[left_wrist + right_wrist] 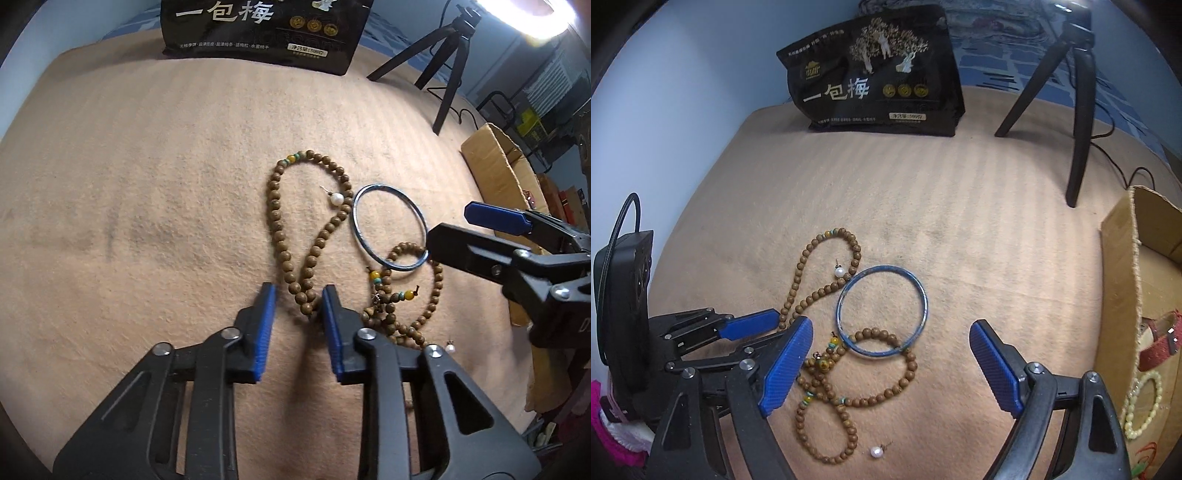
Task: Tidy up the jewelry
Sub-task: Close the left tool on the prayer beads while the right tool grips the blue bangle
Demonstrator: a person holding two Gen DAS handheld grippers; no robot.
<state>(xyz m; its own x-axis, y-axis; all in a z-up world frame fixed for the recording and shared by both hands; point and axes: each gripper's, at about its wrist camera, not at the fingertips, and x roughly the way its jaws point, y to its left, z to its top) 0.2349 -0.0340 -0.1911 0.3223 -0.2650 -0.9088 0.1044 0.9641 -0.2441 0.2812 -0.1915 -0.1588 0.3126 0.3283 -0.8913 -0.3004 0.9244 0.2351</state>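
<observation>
A long wooden bead necklace (pixel 280 229) (pixel 798 280) lies looped on the tan cloth. A blue bangle (pixel 388 227) (pixel 882 310) lies beside it, over part of the beads. One pearl earring (pixel 336 199) (pixel 839 272) sits inside the far loop, another (pixel 876 451) (pixel 449 347) lies near the front. My left gripper (pixel 299 295) (pixel 775 325) is open, its blue pads either side of the necklace's near bend. My right gripper (pixel 892 365) (pixel 447 225) is open and empty, above the bangle and beads.
A cardboard box (pixel 1137 295) (pixel 495 173) stands at the right, holding a red strap and a pale bead bracelet (pixel 1141 406). A black snack bag (pixel 879 77) (pixel 266 33) and a black tripod (pixel 1078 110) (pixel 447 66) stand at the back.
</observation>
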